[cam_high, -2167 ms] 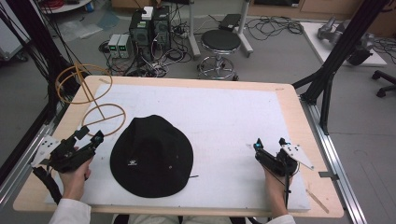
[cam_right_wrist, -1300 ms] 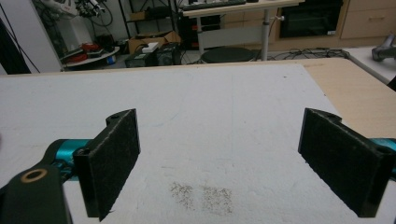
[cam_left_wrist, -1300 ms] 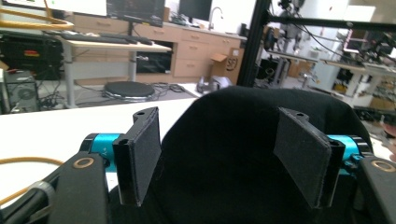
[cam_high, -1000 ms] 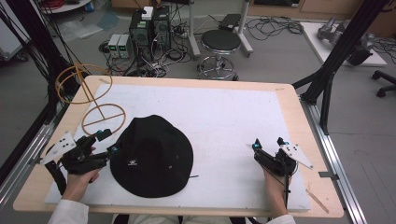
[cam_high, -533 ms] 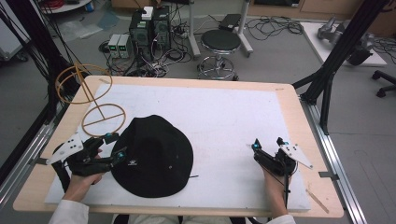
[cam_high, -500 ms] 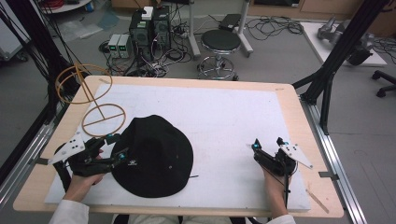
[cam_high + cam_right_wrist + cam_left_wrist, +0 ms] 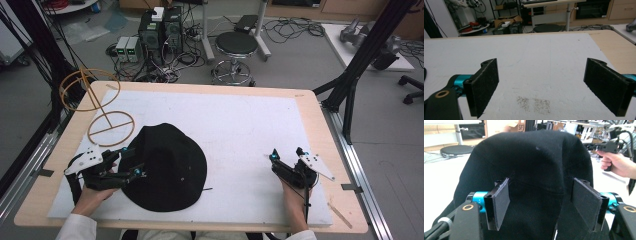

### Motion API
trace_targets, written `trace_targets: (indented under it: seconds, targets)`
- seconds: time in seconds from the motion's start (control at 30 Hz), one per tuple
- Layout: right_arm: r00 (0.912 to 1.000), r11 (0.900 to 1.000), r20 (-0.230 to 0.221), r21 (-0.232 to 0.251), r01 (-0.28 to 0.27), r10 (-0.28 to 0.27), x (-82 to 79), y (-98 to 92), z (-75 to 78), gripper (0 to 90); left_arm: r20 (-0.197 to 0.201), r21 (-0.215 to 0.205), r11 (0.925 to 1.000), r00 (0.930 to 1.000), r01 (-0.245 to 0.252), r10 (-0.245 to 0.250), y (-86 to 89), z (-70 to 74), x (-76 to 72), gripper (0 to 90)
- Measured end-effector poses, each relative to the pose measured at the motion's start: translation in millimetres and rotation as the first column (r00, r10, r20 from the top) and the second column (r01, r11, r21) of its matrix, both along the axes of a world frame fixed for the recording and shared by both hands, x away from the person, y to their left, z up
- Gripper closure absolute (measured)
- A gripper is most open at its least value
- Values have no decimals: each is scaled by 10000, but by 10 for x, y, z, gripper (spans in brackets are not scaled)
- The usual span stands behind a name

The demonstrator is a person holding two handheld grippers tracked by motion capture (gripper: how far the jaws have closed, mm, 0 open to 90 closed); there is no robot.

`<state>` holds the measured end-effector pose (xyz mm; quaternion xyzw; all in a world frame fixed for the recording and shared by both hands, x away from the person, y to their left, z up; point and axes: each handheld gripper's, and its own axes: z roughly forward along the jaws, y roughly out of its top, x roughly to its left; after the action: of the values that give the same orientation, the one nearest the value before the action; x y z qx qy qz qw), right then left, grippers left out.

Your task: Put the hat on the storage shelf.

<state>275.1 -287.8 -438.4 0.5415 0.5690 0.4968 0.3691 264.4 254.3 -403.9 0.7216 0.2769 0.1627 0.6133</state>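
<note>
A black brimmed hat (image 7: 167, 167) lies crown-up on the white mat (image 7: 240, 125), left of centre. My left gripper (image 7: 134, 162) is at the hat's left edge, open, one jaw on each side of the brim. In the left gripper view the hat (image 7: 531, 162) rises between the two pads (image 7: 499, 202), and the left gripper (image 7: 541, 205) has not closed on the fabric. My right gripper (image 7: 286, 153) rests open on the mat near the right front. The right gripper (image 7: 546, 87) has bare mat between its jaws.
A gold wire stand (image 7: 92, 100) with a ring base sits at the mat's back left, close to the hat. The wooden table edge (image 7: 325, 130) borders the mat. A stool (image 7: 235, 47) and computer boxes stand on the floor behind. The other hand's gripper (image 7: 607, 146) appears beyond the hat.
My left gripper has moved right, from the mat's left edge to the hat, and its jaws now straddle the brim. The right gripper has stayed put.
</note>
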Motion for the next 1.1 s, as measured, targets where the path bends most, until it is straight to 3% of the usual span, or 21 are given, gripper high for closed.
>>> trace_targets:
  seconds: [0.17,0.33,0.6,0.7,0.77,0.87,0.9,0.97,1.1]
  targets:
    - [10000,10000,-30,-21,11,-11,1,2,-2,120,-226,293,9996,9997,17,-10,-33,-55,25,316]
    - [10000,10000,-63,66,-19,19,1,6,-3,120,-747,551,9984,9972,93,-52,-27,-152,74,316]
    - [10000,9999,-91,152,-5,7,5,-6,-5,120,-902,462,9989,9959,-70,111,-18,-183,90,343]
    - [9999,9999,-125,168,-34,36,11,-7,-8,120,-1034,304,9995,9946,63,-31,-33,-183,97,486]
    - [9999,9998,-138,187,-28,30,10,-6,-8,120,-1054,389,9992,9944,20,22,-42,-181,96,518]
    - [9999,9998,-154,203,-12,16,7,-5,-6,120,-1165,432,9990,9932,78,-27,-69,-187,97,670]
    - [9999,9998,-145,189,-8,11,7,-8,-7,120,-1186,461,9987,9928,207,-151,-85,-187,94,783]
    - [9999,9998,-165,195,-20,23,8,-9,-8,120,-1147,645,9978,9934,121,-47,-114,-176,87,823]
    - [9998,9999,-171,170,-29,32,8,-9,-8,120,-1110,623,9977,9936,276,-206,-94,-169,83,861]
